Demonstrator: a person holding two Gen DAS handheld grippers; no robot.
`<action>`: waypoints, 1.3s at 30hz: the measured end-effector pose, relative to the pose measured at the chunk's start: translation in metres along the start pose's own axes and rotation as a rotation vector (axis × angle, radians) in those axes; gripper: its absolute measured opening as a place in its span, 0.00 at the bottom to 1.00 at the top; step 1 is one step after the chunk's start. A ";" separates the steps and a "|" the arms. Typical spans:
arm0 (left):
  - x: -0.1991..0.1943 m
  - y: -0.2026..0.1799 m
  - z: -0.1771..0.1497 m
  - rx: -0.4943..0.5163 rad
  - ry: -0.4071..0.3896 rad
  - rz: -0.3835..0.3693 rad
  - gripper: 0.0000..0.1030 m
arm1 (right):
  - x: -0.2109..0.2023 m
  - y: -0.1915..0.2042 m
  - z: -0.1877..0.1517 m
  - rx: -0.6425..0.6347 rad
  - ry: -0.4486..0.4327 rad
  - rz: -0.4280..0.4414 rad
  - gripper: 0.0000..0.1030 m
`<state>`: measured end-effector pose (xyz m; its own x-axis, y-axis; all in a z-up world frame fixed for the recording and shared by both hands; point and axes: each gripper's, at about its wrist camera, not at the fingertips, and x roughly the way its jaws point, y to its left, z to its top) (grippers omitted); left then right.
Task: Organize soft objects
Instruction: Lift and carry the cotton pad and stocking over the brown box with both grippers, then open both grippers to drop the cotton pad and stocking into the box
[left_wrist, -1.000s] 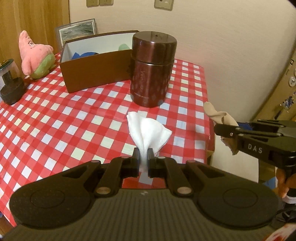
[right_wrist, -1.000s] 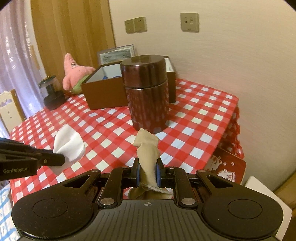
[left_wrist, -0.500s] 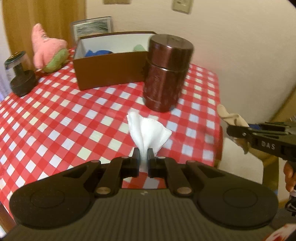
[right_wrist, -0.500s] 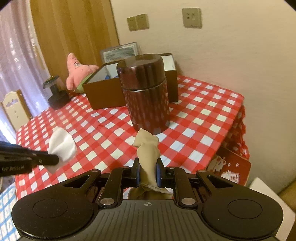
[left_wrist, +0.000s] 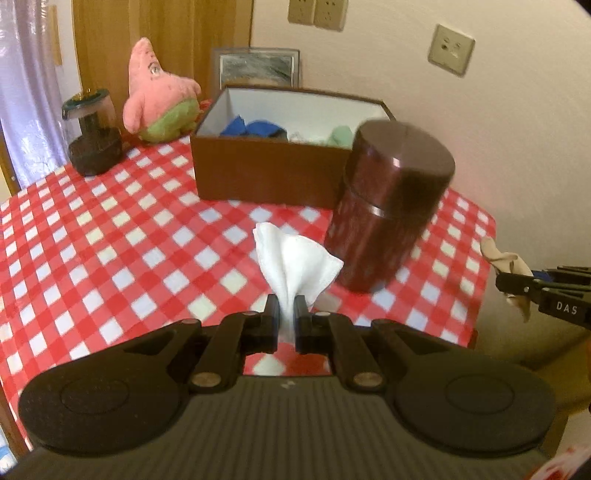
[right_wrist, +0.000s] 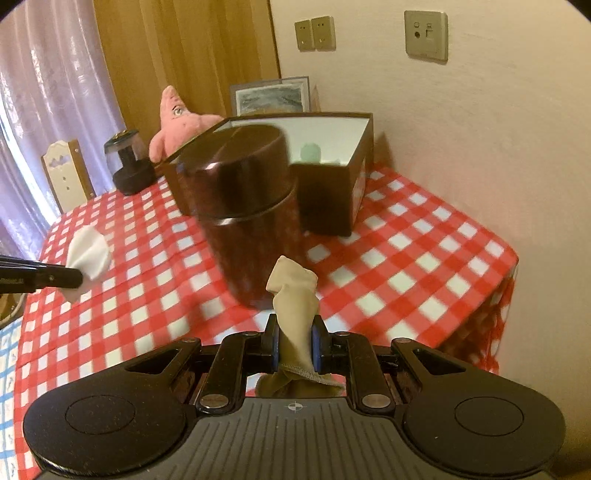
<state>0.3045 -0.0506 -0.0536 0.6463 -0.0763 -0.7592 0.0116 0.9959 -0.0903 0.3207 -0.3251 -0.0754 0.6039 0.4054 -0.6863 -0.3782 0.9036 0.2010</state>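
Two soft things were each pinched in a gripper above a table spread with a red-and-white checked tablecloth (left_wrist: 92, 236). Through the left wrist camera, the left gripper (left_wrist: 286, 319) had its jaws nearly closed on the gathered neck of a white cloth (left_wrist: 295, 262), whose loose folds fanned upward clear of the table. Just beyond the cloth and to its right stood a dark brown lidded canister (left_wrist: 391, 210), and behind that an open brown box (left_wrist: 266, 173) with white inner walls held blue (left_wrist: 251, 127) and pale green fabric (left_wrist: 341, 134). A pink starfish plush toy (left_wrist: 159, 96) sat left of the box, with a small dark glass-topped jar (left_wrist: 92, 140) further left and a framed picture (left_wrist: 256, 68) leaning on the wall behind. At the right edge, off the table's corner, the right gripper (left_wrist: 517, 282) showed side-on with a beige sock (left_wrist: 508, 260) in its tips. Through the right wrist camera, that gripper (right_wrist: 294, 345) had its blue-padded jaws drawn in tight on the beige sock (right_wrist: 293, 295), the toe sticking up and the cuff hanging below. The canister (right_wrist: 243, 206), blurred, rose directly ahead, partly covering the box (right_wrist: 332, 192). The plush (right_wrist: 177, 122) and jar (right_wrist: 129, 166) sat to the left, with the left gripper (right_wrist: 79, 277) and its white cloth (right_wrist: 90, 251) at the left edge.
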 end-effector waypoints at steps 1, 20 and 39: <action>0.002 -0.001 0.006 -0.005 -0.006 0.003 0.06 | 0.002 -0.006 0.006 -0.004 -0.008 0.006 0.16; 0.059 -0.021 0.152 0.091 -0.139 0.003 0.07 | 0.058 -0.062 0.149 0.014 -0.160 0.117 0.16; 0.204 -0.042 0.241 0.253 -0.033 -0.066 0.07 | 0.187 -0.082 0.232 0.051 -0.064 0.064 0.16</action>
<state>0.6199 -0.0966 -0.0498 0.6627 -0.1437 -0.7350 0.2423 0.9698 0.0289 0.6272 -0.2916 -0.0581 0.6235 0.4692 -0.6254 -0.3823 0.8807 0.2796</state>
